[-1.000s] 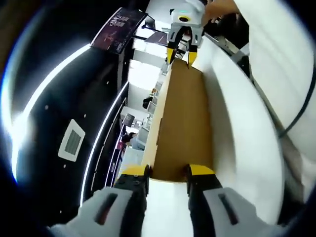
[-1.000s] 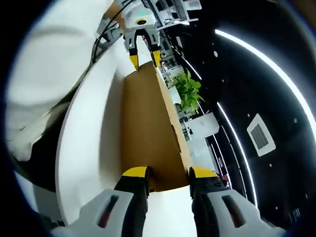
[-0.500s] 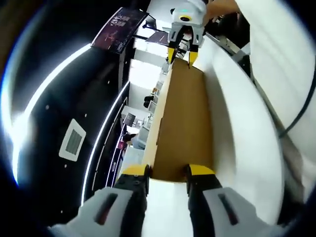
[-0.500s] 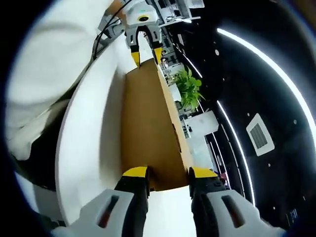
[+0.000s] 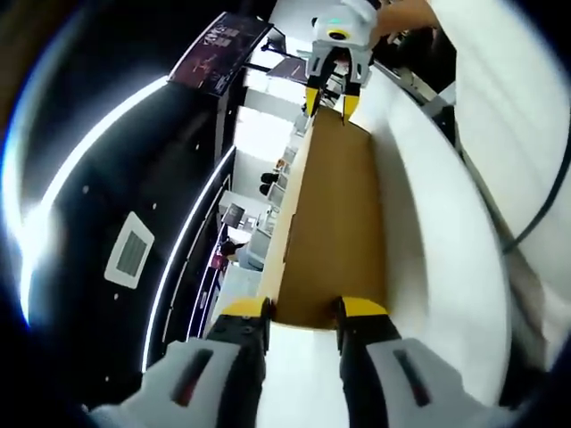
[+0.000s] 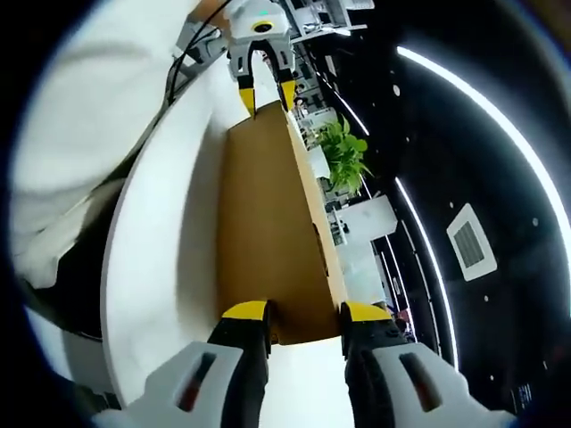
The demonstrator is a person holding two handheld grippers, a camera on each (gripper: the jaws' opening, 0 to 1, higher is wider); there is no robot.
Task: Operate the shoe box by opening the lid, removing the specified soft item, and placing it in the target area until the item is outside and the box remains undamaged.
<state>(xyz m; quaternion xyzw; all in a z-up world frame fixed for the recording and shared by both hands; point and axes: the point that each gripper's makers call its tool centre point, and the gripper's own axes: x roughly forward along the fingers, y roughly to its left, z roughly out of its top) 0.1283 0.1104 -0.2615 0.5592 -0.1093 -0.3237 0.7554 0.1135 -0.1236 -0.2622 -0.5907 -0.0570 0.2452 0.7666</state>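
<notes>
Table (image 5: pixel 428 232), white and curved, bears a brown shoe box (image 5: pixel 335 223).

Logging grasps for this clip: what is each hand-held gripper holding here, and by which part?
Both hold the brown cardboard lid at opposite short ends: the left hand-held gripper on the near edge in its view, the right hand-held gripper likewise.

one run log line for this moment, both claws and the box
left claw: at one end of cardboard box | right claw: at opposite end | box: on white table | lid: closed
</notes>
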